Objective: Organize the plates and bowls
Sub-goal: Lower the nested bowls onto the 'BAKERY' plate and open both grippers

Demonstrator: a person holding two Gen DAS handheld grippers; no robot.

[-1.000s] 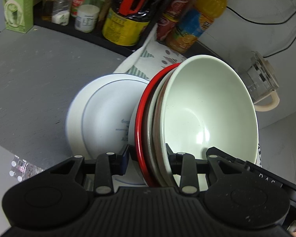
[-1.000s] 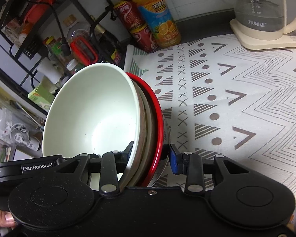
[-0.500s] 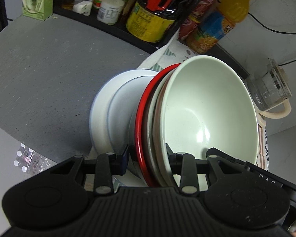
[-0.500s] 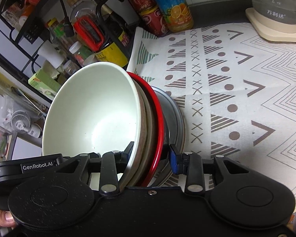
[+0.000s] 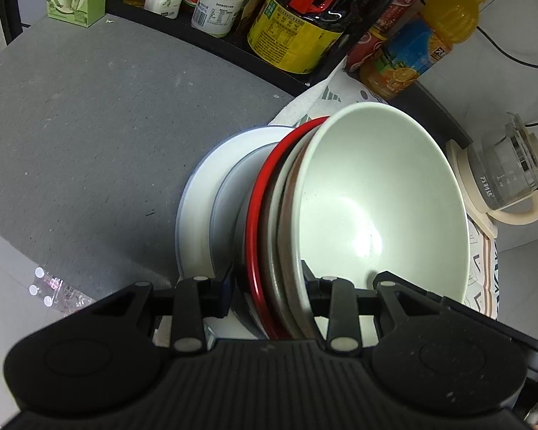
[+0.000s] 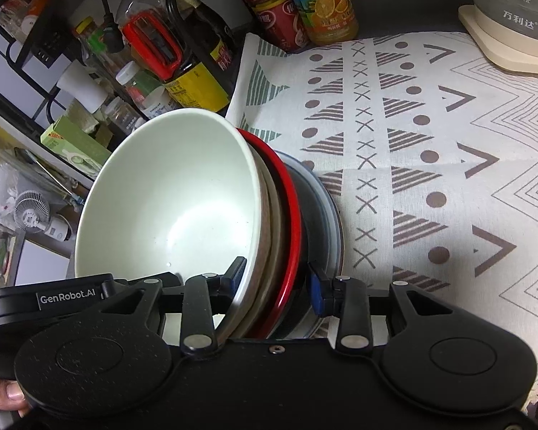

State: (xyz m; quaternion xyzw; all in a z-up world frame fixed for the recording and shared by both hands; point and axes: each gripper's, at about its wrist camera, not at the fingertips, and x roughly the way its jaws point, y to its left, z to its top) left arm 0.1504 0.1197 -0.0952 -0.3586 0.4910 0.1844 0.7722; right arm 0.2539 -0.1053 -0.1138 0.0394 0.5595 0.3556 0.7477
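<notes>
Left tongs (image 5: pixel 267 283) pinch the rims of the stacked bowls (image 5: pixel 376 208), tipped over the white plate (image 5: pixel 197 208) on the grey desk (image 5: pixel 89 125); right tongs (image 6: pixel 274 276) clamp the same stack beside the patterned cloth (image 6: pixel 430 143).

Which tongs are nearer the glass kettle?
Right, probably. The right tongs, shut on the bowl stack, hang over the patterned cloth that reaches the glass kettle; the left tongs grip the stack's other side, above grey countertop.
</notes>
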